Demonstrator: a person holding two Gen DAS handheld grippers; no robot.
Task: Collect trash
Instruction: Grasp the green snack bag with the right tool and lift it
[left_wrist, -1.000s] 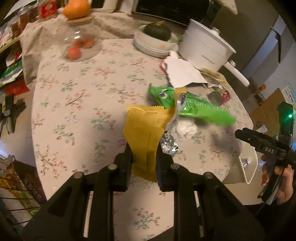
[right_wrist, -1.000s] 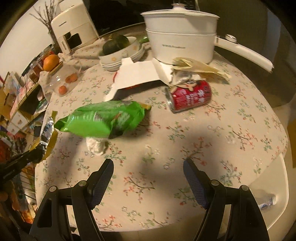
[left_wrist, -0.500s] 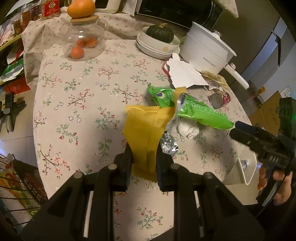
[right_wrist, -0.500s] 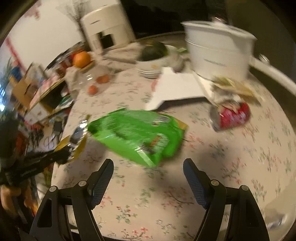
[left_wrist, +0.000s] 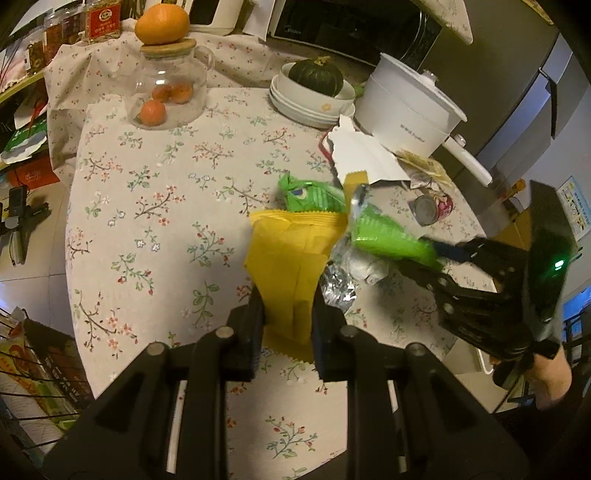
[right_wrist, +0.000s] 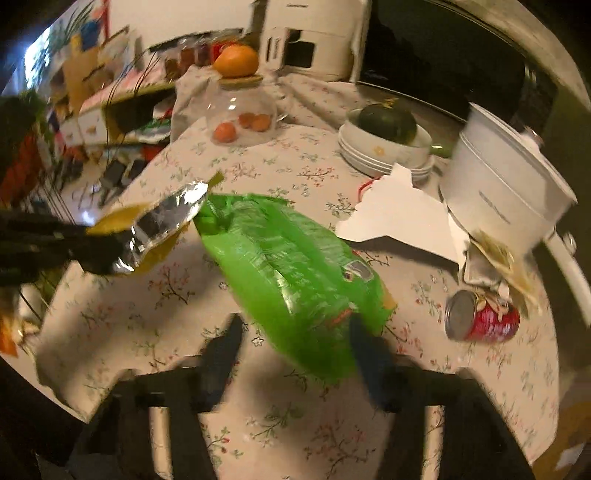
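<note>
I am clamping the yellow wrapper (left_wrist: 286, 273) in the left gripper (left_wrist: 286, 314) at frame centre; the right gripper (right_wrist: 295, 332), jaws wide, is straddling the green bag (right_wrist: 295, 273). Red can (right_wrist: 484, 319), lower right, remains.

the left wrist camera looks forward and down between its fingers (left_wrist: 255, 325) at the table (left_wrist: 147, 206), close above its near edge. the right wrist camera faces across the same table (right_wrist: 295, 158) from another side, blurred. both views share the green bag (left_wrist: 388, 236) (right_wrist: 295, 273) ahead of the fingers, and the white pot (left_wrist: 410, 110) (right_wrist: 506, 192) beyond.
</note>
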